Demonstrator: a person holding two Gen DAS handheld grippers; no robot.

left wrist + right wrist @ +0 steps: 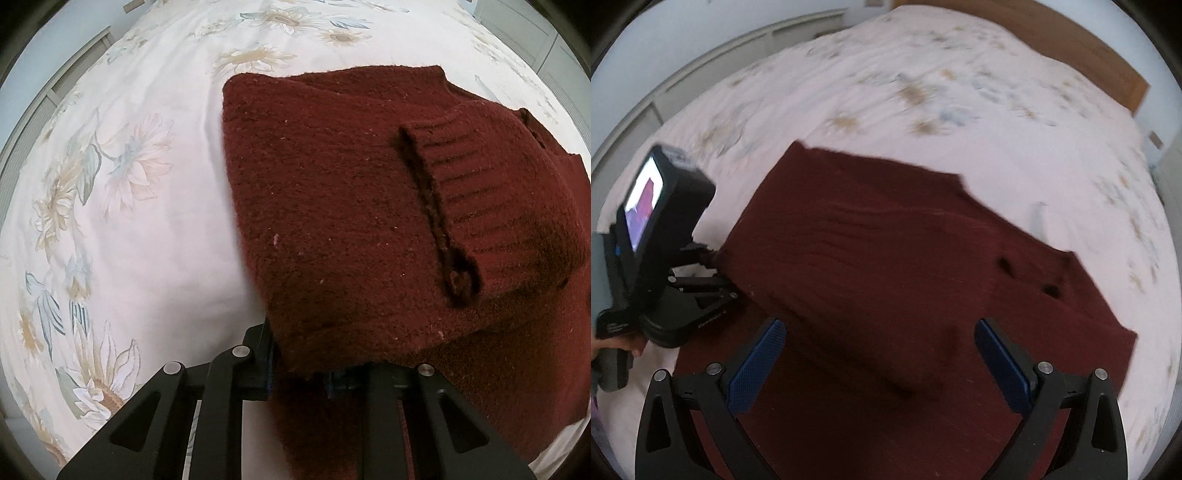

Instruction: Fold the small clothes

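Note:
A dark red knitted sweater (332, 206) lies on the flowered bedsheet (147, 240), with a ribbed sleeve cuff (480, 192) folded across its body. My left gripper (306, 373) is shut on the sweater's near edge, and the cloth drapes over its fingertips and hides them. In the right wrist view the same sweater (886, 258) spreads under my right gripper (879, 354), whose blue pads (761, 362) stand wide apart above the knit with nothing between them. The left gripper (716, 262) bites the sweater's left edge there. That view is blurred by motion.
The bedsheet (923, 74) stretches far beyond the sweater on all sides. A wooden headboard (1071, 40) runs along the back right. A person's hand (613, 343) holds the left gripper's handle at the left edge. Pale panelled walls (74, 62) border the bed.

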